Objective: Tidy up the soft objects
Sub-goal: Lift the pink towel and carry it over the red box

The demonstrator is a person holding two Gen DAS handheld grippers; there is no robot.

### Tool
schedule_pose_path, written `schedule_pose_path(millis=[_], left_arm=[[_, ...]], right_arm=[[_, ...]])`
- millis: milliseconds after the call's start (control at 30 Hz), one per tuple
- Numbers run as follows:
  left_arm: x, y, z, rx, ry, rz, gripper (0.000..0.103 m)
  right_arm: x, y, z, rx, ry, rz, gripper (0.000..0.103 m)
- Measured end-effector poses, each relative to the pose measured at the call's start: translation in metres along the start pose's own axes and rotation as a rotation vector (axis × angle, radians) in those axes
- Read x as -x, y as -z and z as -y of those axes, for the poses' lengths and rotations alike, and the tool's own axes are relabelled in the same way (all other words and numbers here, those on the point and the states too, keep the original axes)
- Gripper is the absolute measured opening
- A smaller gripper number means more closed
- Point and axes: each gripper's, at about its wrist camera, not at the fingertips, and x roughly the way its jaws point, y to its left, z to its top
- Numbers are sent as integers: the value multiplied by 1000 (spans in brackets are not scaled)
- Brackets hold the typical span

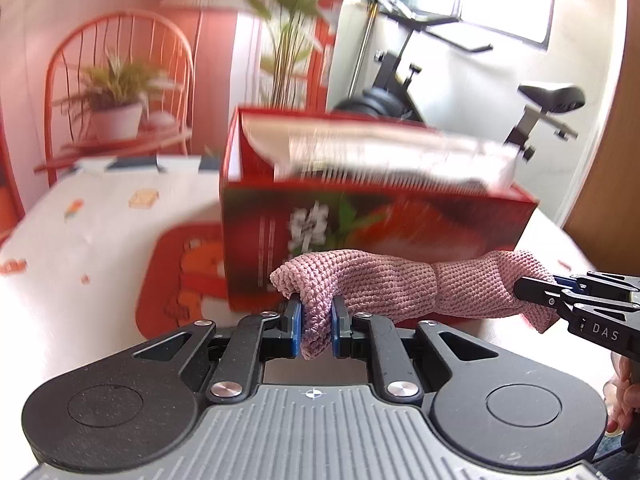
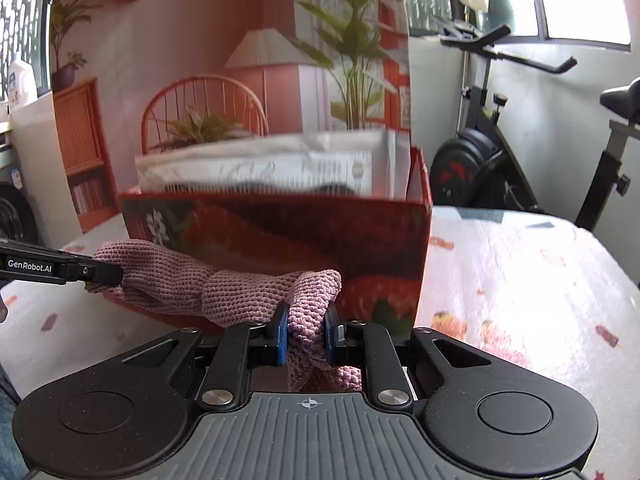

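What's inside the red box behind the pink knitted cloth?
The red box holds a white plastic packet sticking up above its rim. The box wall hides anything below it. Both the left gripper and the right gripper clamp the pink knitted cloth in front.

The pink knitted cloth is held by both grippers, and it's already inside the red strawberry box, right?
Not quite. Both grippers do hold the pink knitted cloth, left gripper and right gripper, but it is stretched in front of the red strawberry box, outside it. Both wrist views show this.
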Motion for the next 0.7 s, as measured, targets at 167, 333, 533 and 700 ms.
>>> schedule_pose_path(millis=[167, 333, 533, 700], left_arm=[[25, -12, 8, -13, 10, 84, 15], [44, -37, 13, -22, 16, 146, 15], [45, -81, 12, -1, 19, 197, 15], [25, -116, 13, -2, 39, 200, 15]], right_arm=[[26, -22, 0, -3, -2, 83, 16], [41, -55, -1, 16, -6, 148, 16], [33, -107, 6, 8, -15, 197, 16], [4, -149, 20, -35, -12, 189, 16]])
